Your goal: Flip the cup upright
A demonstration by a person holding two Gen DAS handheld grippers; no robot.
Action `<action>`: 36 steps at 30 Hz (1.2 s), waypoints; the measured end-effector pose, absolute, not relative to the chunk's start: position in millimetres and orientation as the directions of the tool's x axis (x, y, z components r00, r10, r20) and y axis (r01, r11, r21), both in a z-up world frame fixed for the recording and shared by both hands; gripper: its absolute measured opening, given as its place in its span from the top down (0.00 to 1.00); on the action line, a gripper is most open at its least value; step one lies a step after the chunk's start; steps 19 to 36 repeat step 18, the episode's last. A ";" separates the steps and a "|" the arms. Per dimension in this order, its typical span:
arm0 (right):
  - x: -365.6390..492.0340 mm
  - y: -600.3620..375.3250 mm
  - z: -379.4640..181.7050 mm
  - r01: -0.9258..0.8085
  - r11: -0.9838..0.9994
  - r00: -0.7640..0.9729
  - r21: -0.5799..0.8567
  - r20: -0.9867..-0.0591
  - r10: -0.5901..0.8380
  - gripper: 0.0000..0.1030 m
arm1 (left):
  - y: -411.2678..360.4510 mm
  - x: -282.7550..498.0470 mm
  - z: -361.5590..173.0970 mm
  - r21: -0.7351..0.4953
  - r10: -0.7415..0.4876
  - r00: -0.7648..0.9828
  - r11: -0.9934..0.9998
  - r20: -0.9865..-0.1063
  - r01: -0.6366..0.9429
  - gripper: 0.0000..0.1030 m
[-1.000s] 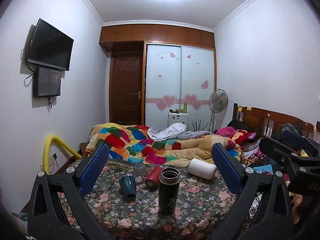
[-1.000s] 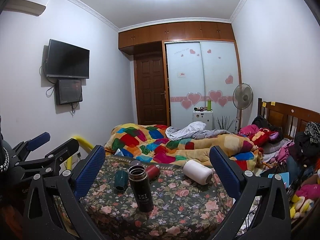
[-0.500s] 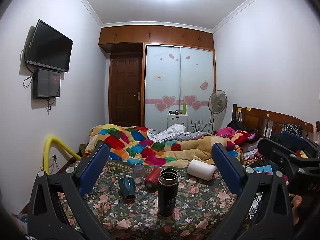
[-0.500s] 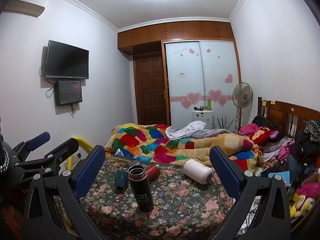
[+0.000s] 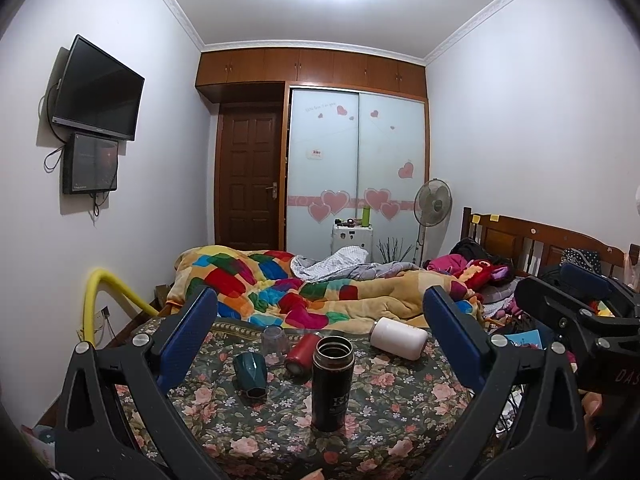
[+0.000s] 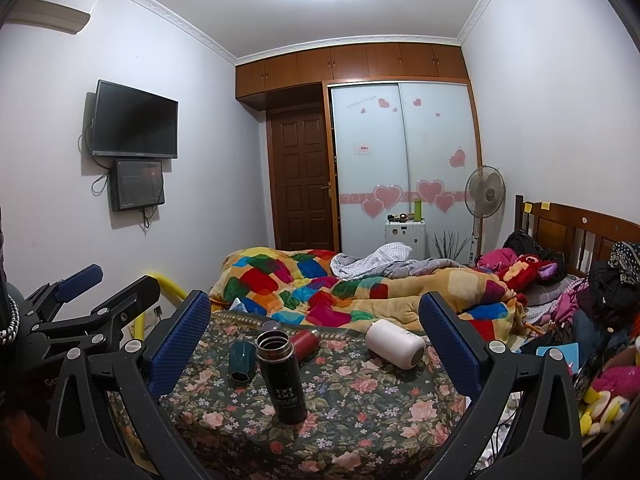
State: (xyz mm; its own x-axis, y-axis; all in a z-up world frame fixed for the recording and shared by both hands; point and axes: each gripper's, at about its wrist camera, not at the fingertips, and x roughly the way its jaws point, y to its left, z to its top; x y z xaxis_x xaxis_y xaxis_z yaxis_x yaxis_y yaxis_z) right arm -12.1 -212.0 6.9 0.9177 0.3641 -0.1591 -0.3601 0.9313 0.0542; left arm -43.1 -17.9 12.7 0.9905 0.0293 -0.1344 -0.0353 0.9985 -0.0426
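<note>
A black flask [image 5: 332, 384] stands upright and uncapped near the middle of the floral tablecloth [image 5: 400, 412]; it also shows in the right wrist view [image 6: 281, 376]. A dark teal cup [image 5: 250, 372] lies tipped on the cloth to its left, also in the right wrist view [image 6: 241, 365]. A red cup [image 5: 301, 356] and a white cup [image 5: 398, 338] lie on their sides behind. A clear cup [image 5: 274, 339] stands mouth down. My left gripper [image 5: 320, 344] and right gripper [image 6: 314, 348] are both open and empty, held back above the table's near side.
A bed with a colourful quilt [image 5: 304, 292] lies right behind the table. A yellow pipe [image 5: 108, 296] runs at the left. Piled clothes and toys [image 6: 600, 320] crowd the right side. The other gripper shows at the edge of each view.
Both views have drifted very slightly; the objects on the table have not moved and both grippers stay open.
</note>
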 end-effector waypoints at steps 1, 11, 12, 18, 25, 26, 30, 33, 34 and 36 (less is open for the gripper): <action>-12.0 -212.4 7.4 -0.361 0.931 0.917 0.055 -0.160 0.365 0.00 | -17.6 -42.9 12.6 -0.043 0.029 0.990 0.998 -0.135 -0.035 0.00; -11.8 -212.9 6.9 -0.359 0.932 0.918 0.056 -0.159 0.363 0.00 | -13.8 -37.9 10.7 -0.054 0.019 0.988 0.998 -0.156 -0.028 0.00; -11.9 -213.0 6.9 -0.359 0.932 0.918 0.056 -0.159 0.363 0.00 | -12.5 -37.0 10.8 -0.054 0.019 0.987 0.998 -0.157 -0.028 0.00; -11.5 -211.0 5.3 -0.357 0.932 0.917 0.060 -0.165 0.362 0.00 | -6.8 -35.0 5.6 -0.060 0.024 0.987 0.998 -0.162 -0.034 0.00; -11.5 -211.0 5.3 -0.357 0.932 0.917 0.060 -0.165 0.362 0.00 | -6.8 -35.0 5.6 -0.060 0.024 0.987 0.998 -0.162 -0.034 0.00; -11.5 -211.0 5.3 -0.357 0.932 0.917 0.060 -0.165 0.362 0.00 | -6.8 -35.0 5.6 -0.060 0.024 0.987 0.998 -0.162 -0.034 0.00; -11.5 -211.0 5.3 -0.357 0.932 0.917 0.060 -0.165 0.362 0.00 | -6.8 -35.0 5.6 -0.060 0.024 0.987 0.998 -0.162 -0.034 0.00; -11.5 -211.0 5.3 -0.357 0.932 0.917 0.060 -0.165 0.362 0.00 | -6.8 -35.0 5.6 -0.060 0.024 0.987 0.998 -0.162 -0.034 0.00; -11.5 -211.0 5.3 -0.357 0.932 0.917 0.060 -0.165 0.362 0.00 | -6.8 -35.0 5.6 -0.060 0.024 0.987 0.998 -0.162 -0.034 0.00; -11.5 -211.0 5.3 -0.357 0.932 0.917 0.060 -0.165 0.362 0.00 | -6.8 -35.0 5.6 -0.060 0.024 0.987 0.998 -0.162 -0.034 0.00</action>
